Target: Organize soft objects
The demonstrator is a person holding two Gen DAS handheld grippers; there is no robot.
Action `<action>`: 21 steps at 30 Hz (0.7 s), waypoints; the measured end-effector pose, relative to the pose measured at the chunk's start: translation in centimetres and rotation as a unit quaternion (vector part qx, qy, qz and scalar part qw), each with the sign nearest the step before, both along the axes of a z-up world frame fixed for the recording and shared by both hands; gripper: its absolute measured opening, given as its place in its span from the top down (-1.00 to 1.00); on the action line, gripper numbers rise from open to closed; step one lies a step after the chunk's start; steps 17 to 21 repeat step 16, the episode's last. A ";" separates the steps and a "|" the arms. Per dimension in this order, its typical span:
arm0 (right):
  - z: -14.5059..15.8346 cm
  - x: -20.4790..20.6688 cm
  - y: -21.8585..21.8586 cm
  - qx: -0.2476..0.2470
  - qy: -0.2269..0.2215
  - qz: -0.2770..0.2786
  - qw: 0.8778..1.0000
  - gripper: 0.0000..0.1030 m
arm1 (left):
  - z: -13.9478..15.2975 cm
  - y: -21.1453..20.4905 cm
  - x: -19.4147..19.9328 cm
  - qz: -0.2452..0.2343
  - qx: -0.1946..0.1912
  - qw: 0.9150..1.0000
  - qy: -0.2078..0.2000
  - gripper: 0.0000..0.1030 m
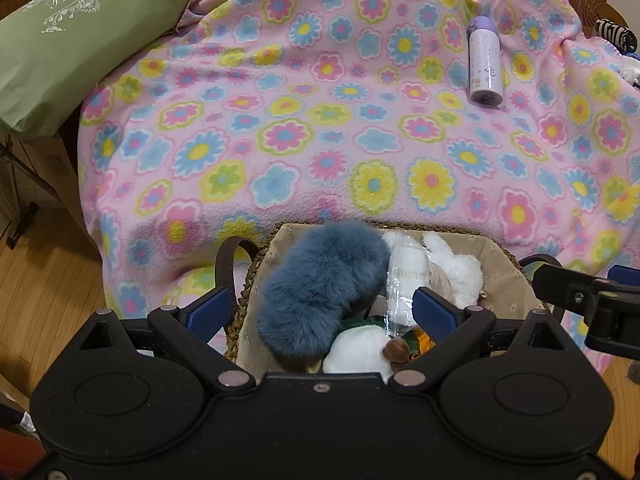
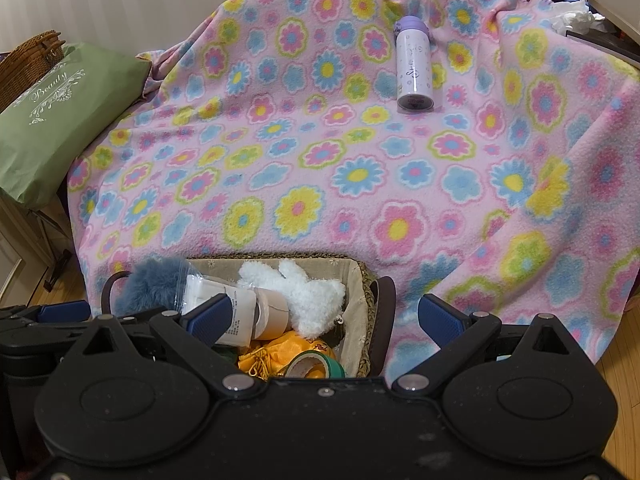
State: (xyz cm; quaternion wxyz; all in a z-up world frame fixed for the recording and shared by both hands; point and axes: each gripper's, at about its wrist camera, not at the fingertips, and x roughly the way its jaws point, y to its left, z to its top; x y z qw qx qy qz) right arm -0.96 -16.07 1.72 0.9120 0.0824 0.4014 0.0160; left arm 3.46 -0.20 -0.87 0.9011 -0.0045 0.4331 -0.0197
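A woven basket (image 1: 508, 276) (image 2: 366, 280) with a beige lining stands at the near edge of a flowered pink blanket (image 1: 320, 120) (image 2: 320, 160). Inside lie a fluffy blue-grey item (image 1: 320, 292) (image 2: 150, 286), a white plush toy (image 1: 456, 268) (image 2: 304, 292), a clear bag of white pads (image 1: 400, 280) (image 2: 216, 292), a yellow pouch (image 2: 280, 350) and a tape roll (image 2: 316, 364). My left gripper (image 1: 324, 314) hovers open over the basket, empty. My right gripper (image 2: 326, 318) is open too, straddling the basket's right side; its tip shows in the left wrist view (image 1: 560, 284).
A purple-capped white bottle (image 1: 485, 66) (image 2: 412, 66) lies on the blanket at the far right. A green pillow (image 1: 68, 48) (image 2: 60, 112) rests at the left beside a wicker piece (image 2: 32, 56). Clutter (image 2: 572, 12) sits at the far right corner. Wooden floor (image 1: 40, 280) lies below.
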 end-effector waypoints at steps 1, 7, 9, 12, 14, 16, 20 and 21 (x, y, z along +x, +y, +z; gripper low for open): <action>0.0 0.0 0.0 0.000 0.000 0.000 1.000 -0.94 | 0.0 0.0 0.0 0.000 0.000 1.000 0.000 -0.84; 0.0 0.0 0.0 0.000 0.000 -0.001 1.000 -0.94 | 0.0 0.0 0.1 0.000 0.000 1.000 0.000 -0.84; 0.1 0.1 0.0 0.000 0.000 0.000 1.000 -0.94 | 0.0 0.0 0.0 0.000 0.000 1.000 0.001 -0.84; 0.0 0.0 0.0 0.000 0.001 0.000 1.000 -0.94 | 0.0 0.0 0.0 0.000 0.000 1.000 0.001 -0.84; 0.0 0.0 0.0 0.000 0.001 -0.001 1.000 -0.94 | 0.0 0.0 0.0 0.000 0.002 1.000 0.000 -0.84; 0.1 0.0 0.0 0.000 0.001 -0.001 1.000 -0.94 | -0.1 0.0 0.0 0.001 0.005 1.000 0.000 -0.83; 0.1 0.0 0.0 0.000 0.001 -0.001 1.000 -0.94 | -0.1 0.0 0.0 0.001 0.005 1.000 0.000 -0.83; 0.1 0.0 0.0 0.000 0.001 -0.001 1.000 -0.94 | -0.1 0.0 0.0 0.001 0.005 1.000 0.000 -0.83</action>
